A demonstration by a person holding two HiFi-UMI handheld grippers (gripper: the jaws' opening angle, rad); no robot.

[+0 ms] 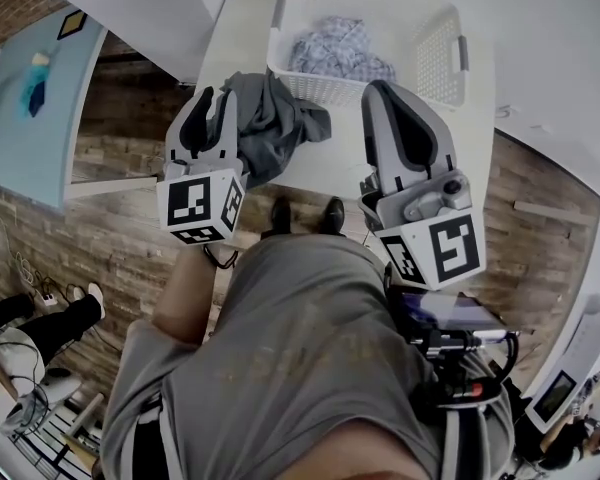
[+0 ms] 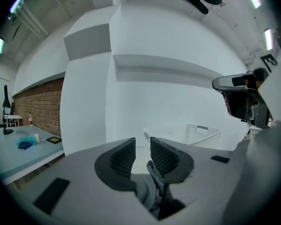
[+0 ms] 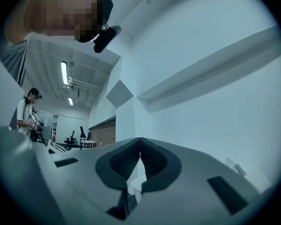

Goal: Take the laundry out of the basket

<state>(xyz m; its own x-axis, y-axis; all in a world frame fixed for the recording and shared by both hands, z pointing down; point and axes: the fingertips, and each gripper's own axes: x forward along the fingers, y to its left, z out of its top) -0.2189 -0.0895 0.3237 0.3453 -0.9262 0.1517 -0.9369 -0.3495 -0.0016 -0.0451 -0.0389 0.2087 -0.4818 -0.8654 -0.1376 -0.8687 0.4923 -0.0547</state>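
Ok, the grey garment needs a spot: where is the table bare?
The table is bare left of the basket, beyond the grey garment, plus a narrow patch in front, between garment and right claw. It is crowded at the basket's front left corner.

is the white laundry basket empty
No, a blue-and-white patterned cloth lies inside the basket in the head view.

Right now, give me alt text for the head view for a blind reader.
The left gripper holds a dark grey garment at the edge of a white table, near a laundry basket with patterned cloth inside. The right gripper is shut and empty.
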